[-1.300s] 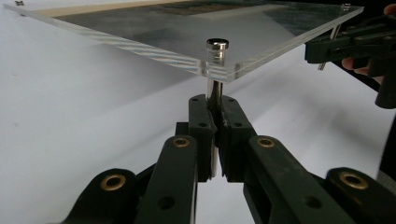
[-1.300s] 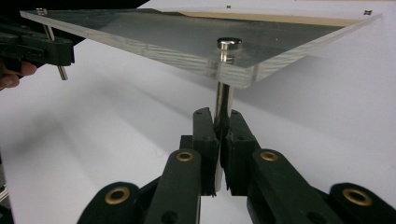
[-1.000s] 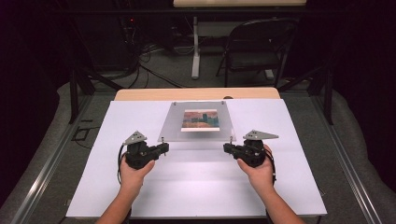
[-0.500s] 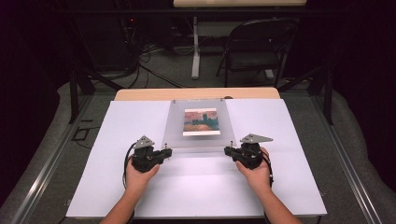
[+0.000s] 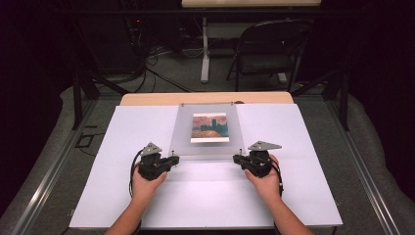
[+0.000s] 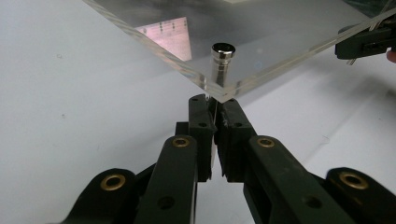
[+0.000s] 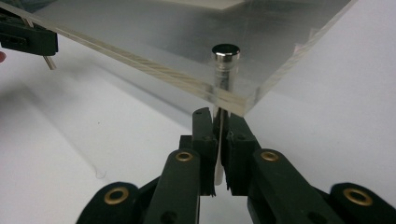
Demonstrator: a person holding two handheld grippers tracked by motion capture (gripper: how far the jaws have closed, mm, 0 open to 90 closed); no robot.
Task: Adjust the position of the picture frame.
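Left gripper (image 5: 172, 159) clamped narrow on the near left corner of the clear acrylic frame (image 5: 208, 147), right gripper (image 5: 237, 157) likewise on its near right corner, frame over the white table (image 5: 122, 196), print (image 5: 210, 128) inside, forearms extended forward, hands level.

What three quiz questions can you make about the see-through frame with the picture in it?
1. True or false: the clear frame lies on a white table.
2. What does the left gripper pinch? A) a shiny metal peg, B) a thin pin under the frame's corner, C) a cable.
3. Fill in: the right gripper holds the frame at a ____, just below the metal peg.

Key: 1 true; 2 B; 3 corner.
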